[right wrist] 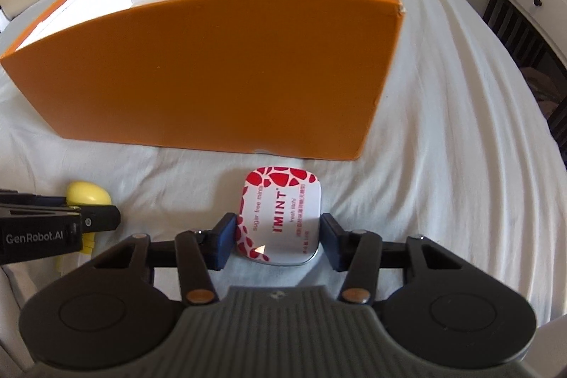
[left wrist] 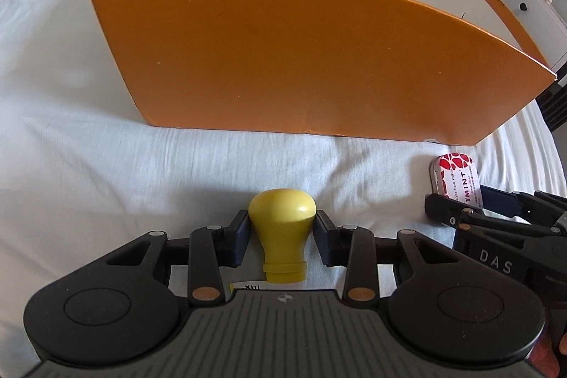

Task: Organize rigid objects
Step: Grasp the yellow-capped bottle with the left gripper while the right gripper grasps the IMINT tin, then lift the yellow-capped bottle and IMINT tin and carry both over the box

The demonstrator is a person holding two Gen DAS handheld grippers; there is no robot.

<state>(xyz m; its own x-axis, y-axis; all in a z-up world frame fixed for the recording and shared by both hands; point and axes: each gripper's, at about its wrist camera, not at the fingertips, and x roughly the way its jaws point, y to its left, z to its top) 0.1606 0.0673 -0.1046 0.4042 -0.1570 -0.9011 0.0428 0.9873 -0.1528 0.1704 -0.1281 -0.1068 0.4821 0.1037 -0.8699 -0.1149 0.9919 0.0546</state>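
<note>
With both grippers down on the white bedsheet (right wrist: pixel 443 130) in front of the orange box (left wrist: pixel 319 59), this reads as the pick step, two items at once. Left gripper (left wrist: pixel 281 232) has its fingers either side of the yellow bulb-shaped piece (left wrist: pixel 281 222), pads touching or just about touching the wide head; can't tell if it's truly clamped. Right gripper (right wrist: pixel 278 241) straddles the mint tin (right wrist: pixel 280 215), left pad against the tin's edge, right pad at or just beside the other edge; a firm squeeze can't be confirmed either. Next move, my guess: close fully, lift both clear of the near wall, carry over the rim and drop inside the box. Wall is tall, so lift needs height. Bulb piece is smooth, glossy, rounded head tapering to a short collared neck, lying on the sheet, likely slippery on the curve. Tin is flat, rounded-corner, white lid with red blotches and "I'MINT" print, lying flat near the box's right corner
</note>
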